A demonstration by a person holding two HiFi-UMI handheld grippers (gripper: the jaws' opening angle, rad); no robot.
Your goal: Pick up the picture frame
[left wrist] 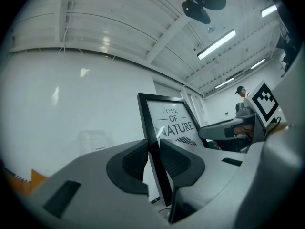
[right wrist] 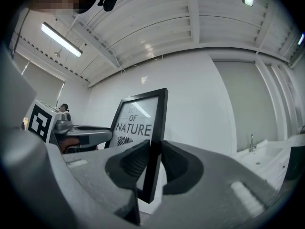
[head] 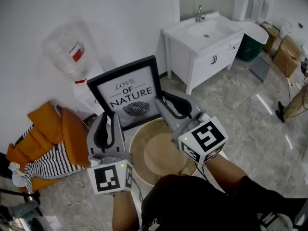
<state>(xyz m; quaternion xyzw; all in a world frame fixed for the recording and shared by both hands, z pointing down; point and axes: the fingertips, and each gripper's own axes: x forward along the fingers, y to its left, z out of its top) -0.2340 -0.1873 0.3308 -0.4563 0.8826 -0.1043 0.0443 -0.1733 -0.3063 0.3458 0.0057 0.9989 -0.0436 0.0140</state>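
Note:
A black picture frame (head: 127,93) with a white print reading "LOVE OF NATURE" stands upright, facing me, over the far rim of a round tan tabletop (head: 159,153). My left gripper (head: 109,121) is shut on the frame's left edge. In the left gripper view the black edge (left wrist: 157,166) is pinched between both dark pads. My right gripper (head: 167,106) is shut on the frame's right edge. In the right gripper view that edge (right wrist: 153,161) sits between the pads too. Whether the frame's bottom touches the tabletop, I cannot tell.
A water dispenser (head: 72,57) stands against the white wall behind the frame. Orange and striped cloth (head: 48,143) is piled on the floor at the left. A white sink cabinet (head: 207,42) is at the back right, with cardboard boxes (head: 288,52) and a person's leg (head: 293,105) beyond.

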